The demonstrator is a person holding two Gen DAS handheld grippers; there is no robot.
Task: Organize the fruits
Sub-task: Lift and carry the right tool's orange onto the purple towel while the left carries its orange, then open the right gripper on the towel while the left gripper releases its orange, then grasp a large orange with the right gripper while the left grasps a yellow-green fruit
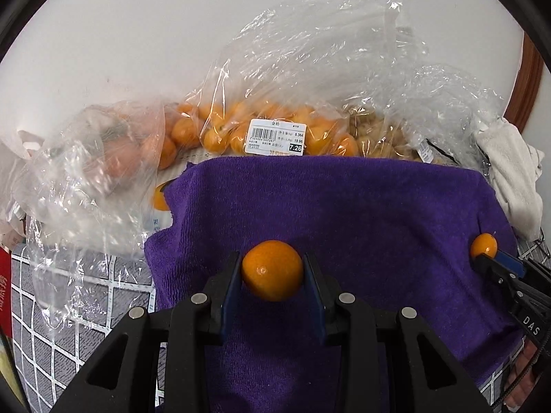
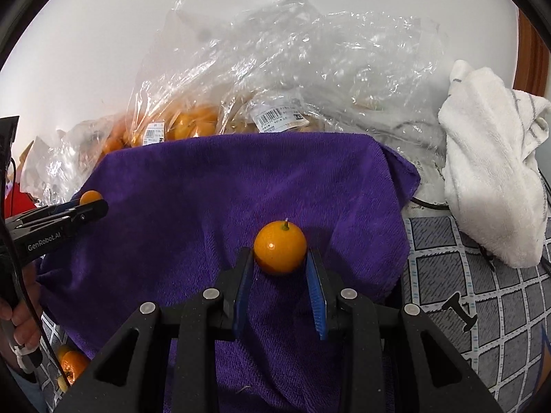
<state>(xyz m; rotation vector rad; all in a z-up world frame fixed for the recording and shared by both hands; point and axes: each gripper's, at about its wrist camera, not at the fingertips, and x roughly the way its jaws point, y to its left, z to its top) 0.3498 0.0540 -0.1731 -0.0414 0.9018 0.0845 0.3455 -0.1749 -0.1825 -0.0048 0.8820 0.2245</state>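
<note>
A small round orange (image 1: 272, 275) sits pinched between the blue pads of my left gripper (image 1: 272, 258), just above a purple towel (image 1: 361, 206). My right gripper (image 2: 279, 253) is shut on a second small orange (image 2: 280, 241) with a short stem, over the same towel (image 2: 224, 189). In the left wrist view the right gripper (image 1: 489, 258) shows at the right edge with its orange (image 1: 484, 245). In the right wrist view the left gripper (image 2: 93, 204) shows at the left with its orange (image 2: 90, 197).
Clear plastic bags of small oranges (image 1: 275, 130) and a bag of brownish fruit (image 1: 378, 137) lie behind the towel against a white wall. A white cloth (image 2: 492, 172) lies to the right. Loose oranges (image 2: 70, 361) rest on the grey checked tablecloth (image 2: 482, 292). A hand (image 2: 20, 296) holds the left gripper.
</note>
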